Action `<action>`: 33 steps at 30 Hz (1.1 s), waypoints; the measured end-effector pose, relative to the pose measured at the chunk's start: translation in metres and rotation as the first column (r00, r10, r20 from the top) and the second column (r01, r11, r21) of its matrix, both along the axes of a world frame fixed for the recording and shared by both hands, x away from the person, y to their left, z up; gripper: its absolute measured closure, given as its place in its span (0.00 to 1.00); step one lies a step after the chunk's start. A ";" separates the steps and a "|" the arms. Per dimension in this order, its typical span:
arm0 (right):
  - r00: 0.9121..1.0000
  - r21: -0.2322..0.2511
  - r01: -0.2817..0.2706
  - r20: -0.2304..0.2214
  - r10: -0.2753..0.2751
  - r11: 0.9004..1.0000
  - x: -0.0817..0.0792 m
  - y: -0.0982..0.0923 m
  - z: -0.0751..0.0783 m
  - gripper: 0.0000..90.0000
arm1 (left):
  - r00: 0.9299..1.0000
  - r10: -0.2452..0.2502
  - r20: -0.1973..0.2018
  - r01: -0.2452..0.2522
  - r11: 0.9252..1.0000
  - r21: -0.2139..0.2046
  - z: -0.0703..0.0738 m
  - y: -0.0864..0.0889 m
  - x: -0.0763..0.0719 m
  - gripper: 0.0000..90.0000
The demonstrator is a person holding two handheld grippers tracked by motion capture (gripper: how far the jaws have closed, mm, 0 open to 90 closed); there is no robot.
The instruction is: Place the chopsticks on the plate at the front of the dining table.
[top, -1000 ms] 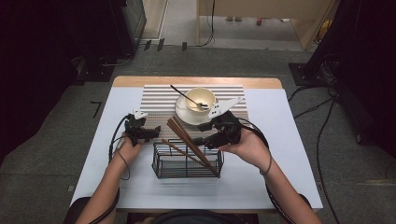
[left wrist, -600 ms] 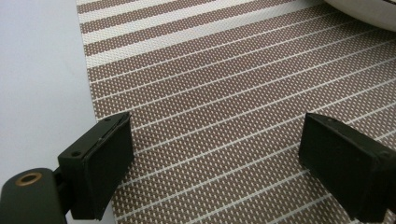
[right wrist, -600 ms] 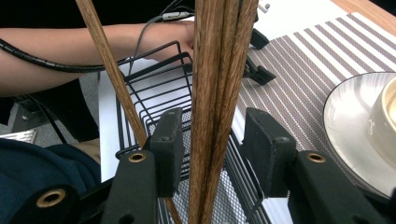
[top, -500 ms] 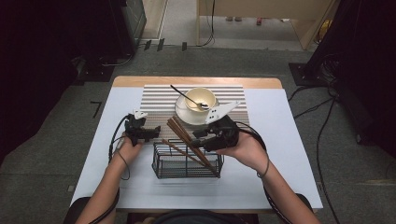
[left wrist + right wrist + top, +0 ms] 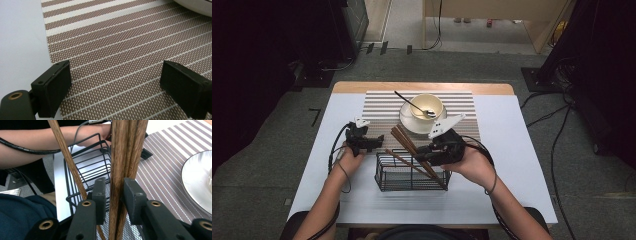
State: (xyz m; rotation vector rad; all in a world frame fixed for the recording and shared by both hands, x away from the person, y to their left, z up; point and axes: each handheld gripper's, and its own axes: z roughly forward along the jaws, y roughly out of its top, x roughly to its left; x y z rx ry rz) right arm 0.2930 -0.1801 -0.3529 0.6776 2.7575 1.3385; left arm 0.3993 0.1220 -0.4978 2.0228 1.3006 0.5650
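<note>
So going left to right with the wire basket point(image 5: 412, 172) as the anchor: the left gripper point(image 5: 373, 142) sits just off the basket's far-left corner, held low over the striped placemat point(image 5: 379, 107), and its jaws are spread wide with nothing between them, just the brown-and-white weave under them in the left gripper view, with the white table point(image 5: 512, 150) beside it. Inside the basket there's one single chopstick point(image 5: 404, 162) lying on a slant across the top, its high end poking out past the far-left rim. Next to it is the main bundle of chopsticks point(image 5: 409, 145), a few brown sticks together, long axis running diagonally: bottom ends down in the near-right part of the basket, top ends sticking up and out toward the far left, over the basket's far rim and pointing roughly at the placemat. The right gripper point(image 5: 424, 150) comes in from the basket's right side and its jaws have just been closing in; in the right gripper view the bundle stands right between the pads point(image 5: 100, 195), which sit narrow and snug against the wood, so it's gripping them. Beyond the basket, on the placemat, is a cream bowl point(image 5: 428, 105) on a plate point(image 5: 412, 125) with a spoon point(image 5: 412, 105) leaning in it, handle pointing far-left.
</note>
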 end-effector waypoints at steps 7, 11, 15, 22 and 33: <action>1.000 -0.011 0.005 0.008 -0.005 1.000 -0.002 0.000 -0.005 0.83 | 1.000 0.000 0.000 0.000 1.000 0.000 0.000 0.000 0.000 0.11; 1.000 -0.017 0.007 0.005 -0.007 1.000 -0.003 -0.001 -0.008 0.84 | 1.000 0.000 0.001 0.000 1.000 0.000 0.000 0.000 0.000 0.11; 1.000 -0.018 0.005 0.007 -0.005 1.000 -0.005 -0.001 -0.011 0.85 | 1.000 0.000 0.001 0.000 1.000 0.000 0.000 0.000 0.000 0.11; 1.000 -0.025 0.017 0.022 -0.017 1.000 -0.008 -0.001 -0.013 0.90 | 1.000 0.000 0.001 0.000 1.000 0.000 0.000 0.000 0.000 0.11; 0.999 -0.010 0.029 0.019 -0.029 1.000 -0.008 -0.002 -0.013 0.95 | 1.000 0.000 0.000 0.000 1.000 -0.001 0.000 0.000 0.000 0.11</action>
